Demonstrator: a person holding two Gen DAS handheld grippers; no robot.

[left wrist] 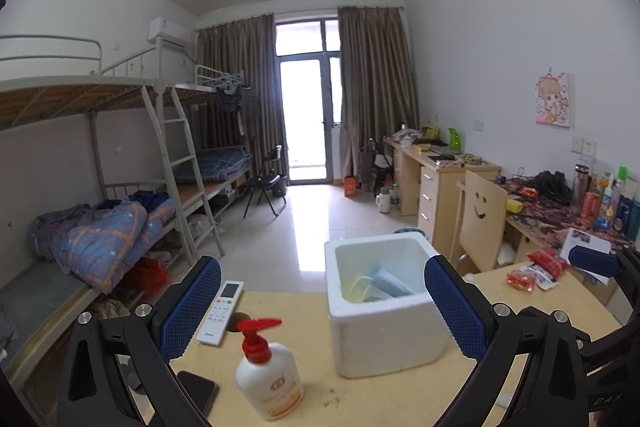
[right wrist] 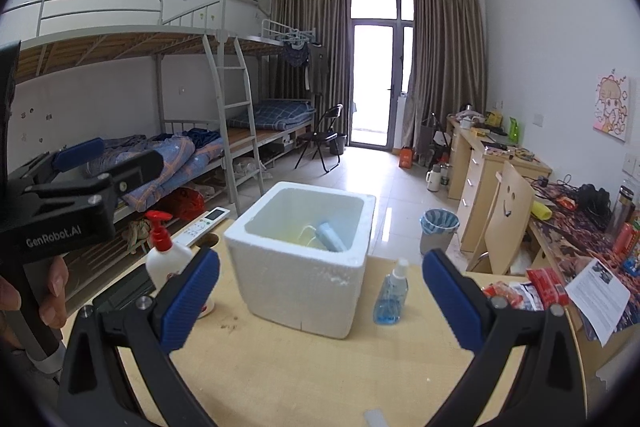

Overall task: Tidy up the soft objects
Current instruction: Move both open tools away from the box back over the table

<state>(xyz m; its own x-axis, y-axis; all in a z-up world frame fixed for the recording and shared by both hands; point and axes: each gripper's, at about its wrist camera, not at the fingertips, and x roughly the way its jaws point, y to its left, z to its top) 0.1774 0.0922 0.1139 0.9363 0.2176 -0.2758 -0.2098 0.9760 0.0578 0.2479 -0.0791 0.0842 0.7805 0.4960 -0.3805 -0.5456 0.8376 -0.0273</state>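
Two grippers: both up over the table, jaws spread wide, nothing held.
Left gripper (left wrist: 323,307): wide open, empty; hovers near edge of table (left wrist: 360,399), w/ lotion bottle between its fingers in view.
Right gripper (right wrist: 322,301): wide open, empty; foam box sits between its fingers in view.
Foam box (right wrist: 304,279): white, open top, mid-table, upright.
Inside box: blue tube-like item (right wrist: 331,237) leaning vs far-right wall, plus pale yellow thing (right wrist: 296,235) on bottom; can't tell what it is.
Lotion bottle (left wrist: 267,375): white, red pump, near-left of box, upright.
Spray bottle (right wrist: 390,295): blue liquid, just right of box, upright.
Remote (left wrist: 220,311): white, left of box, flat on table.
Phone (left wrist: 198,389): dark, near-left corner, flat.
Snack packets (left wrist: 536,269): red/white, far right of table.
Hand (right wrist: 28,303): grips left gripper's handle, far left in right wrist view.
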